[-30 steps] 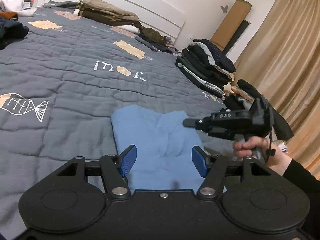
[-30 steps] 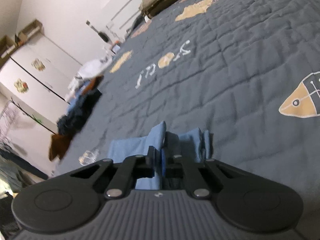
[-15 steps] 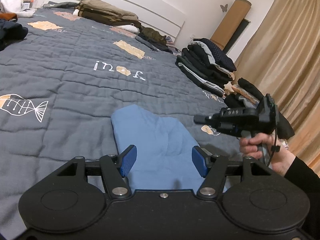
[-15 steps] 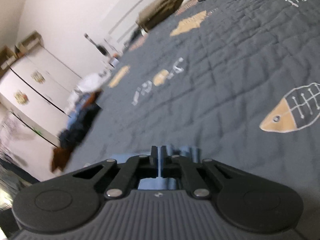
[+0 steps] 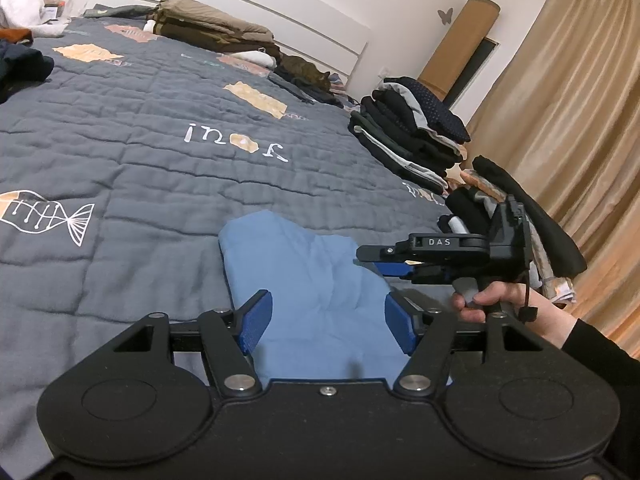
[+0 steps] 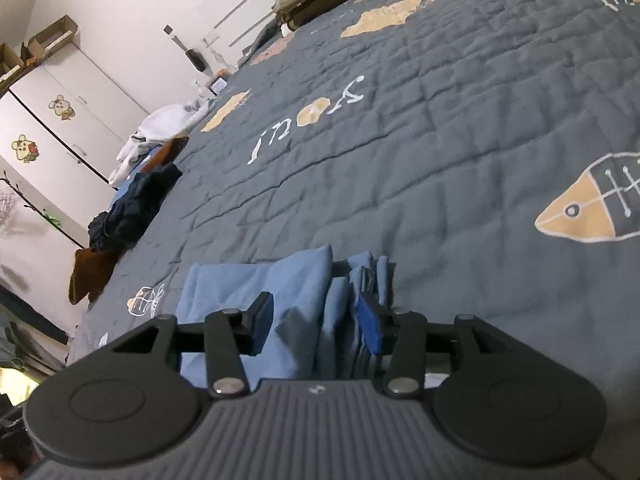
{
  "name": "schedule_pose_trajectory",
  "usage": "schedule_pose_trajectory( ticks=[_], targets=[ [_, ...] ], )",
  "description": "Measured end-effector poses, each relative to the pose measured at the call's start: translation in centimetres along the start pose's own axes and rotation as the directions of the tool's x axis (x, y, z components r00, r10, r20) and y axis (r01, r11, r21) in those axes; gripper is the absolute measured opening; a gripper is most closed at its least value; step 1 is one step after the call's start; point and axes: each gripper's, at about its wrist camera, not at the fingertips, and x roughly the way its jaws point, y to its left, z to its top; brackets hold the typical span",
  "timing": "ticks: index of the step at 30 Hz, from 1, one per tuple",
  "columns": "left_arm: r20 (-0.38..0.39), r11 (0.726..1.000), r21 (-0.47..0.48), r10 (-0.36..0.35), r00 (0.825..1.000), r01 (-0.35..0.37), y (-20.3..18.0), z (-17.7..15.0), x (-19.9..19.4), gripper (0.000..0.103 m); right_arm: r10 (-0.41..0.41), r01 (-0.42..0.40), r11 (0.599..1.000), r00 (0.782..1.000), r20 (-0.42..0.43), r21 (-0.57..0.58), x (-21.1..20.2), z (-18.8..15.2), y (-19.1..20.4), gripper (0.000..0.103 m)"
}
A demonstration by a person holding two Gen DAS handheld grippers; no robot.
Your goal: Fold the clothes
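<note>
A folded light blue garment (image 5: 316, 300) lies on the grey quilted bed (image 5: 160, 152). My left gripper (image 5: 328, 324) is open and empty, hovering just above its near end. In the left wrist view my right gripper (image 5: 366, 258) sits at the garment's right edge, held by a hand. In the right wrist view my right gripper (image 6: 316, 324) is open, its jaws either side of the garment's (image 6: 256, 300) stacked folded layers, not pinching them.
A stack of folded dark clothes (image 5: 412, 136) and a lower pile (image 5: 520, 216) stand at the bed's right side near the curtains. Unfolded dark and brown clothes (image 6: 124, 216) lie at the bed's other side. More folded items (image 5: 212, 32) sit at the headboard.
My right gripper, shut on a fold of the blue garment a second ago, has let go and opened. It now sits at the garment's right edge. The left gripper has not moved.
</note>
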Motion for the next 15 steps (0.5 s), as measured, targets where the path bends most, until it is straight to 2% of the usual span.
schedule_pose_trajectory(
  ticks=[3, 6, 7, 10, 11, 15],
  targets=[
    [-0.001, 1.0, 0.001, 0.002, 1.0, -0.002, 0.0, 0.0, 0.0, 0.062, -0.007, 0.006, 1.0, 1.0, -0.016, -0.008, 0.4, -0.3, 0.3, 0.049],
    [0.0, 1.0, 0.001, 0.003, 1.0, -0.003, 0.0, 0.1, 0.0, 0.062, 0.025, -0.026, 1.0, 1.0, -0.013, -0.018, 0.4, -0.5, 0.7, 0.048],
    [-0.001, 1.0, 0.003, 0.003, 1.0, -0.003, -0.1, 0.1, 0.0, 0.062, 0.031, -0.031, 0.999, 0.999, -0.013, -0.024, 0.4, -0.6, 0.9, 0.044],
    [-0.005, 1.0, 0.008, 0.004, 1.0, -0.004, -0.1, 0.0, 0.1, 0.062, 0.044, -0.044, 0.999, 0.998, -0.038, -0.014, 0.6, -0.6, 1.3, 0.013],
    [-0.006, 1.0, 0.01, 0.005, 1.0, -0.005, -0.1, 0.0, 0.1, 0.062, 0.041, -0.041, 0.999, 0.999, -0.035, -0.004, 0.7, -0.6, 1.2, 0.006],
    [-0.001, 1.0, 0.007, 0.003, 1.0, -0.003, -0.1, 0.1, 0.1, 0.062, 0.05, -0.05, 0.998, 0.999, 0.001, 0.021, -0.1, -0.4, 1.3, 0.003]
  ],
)
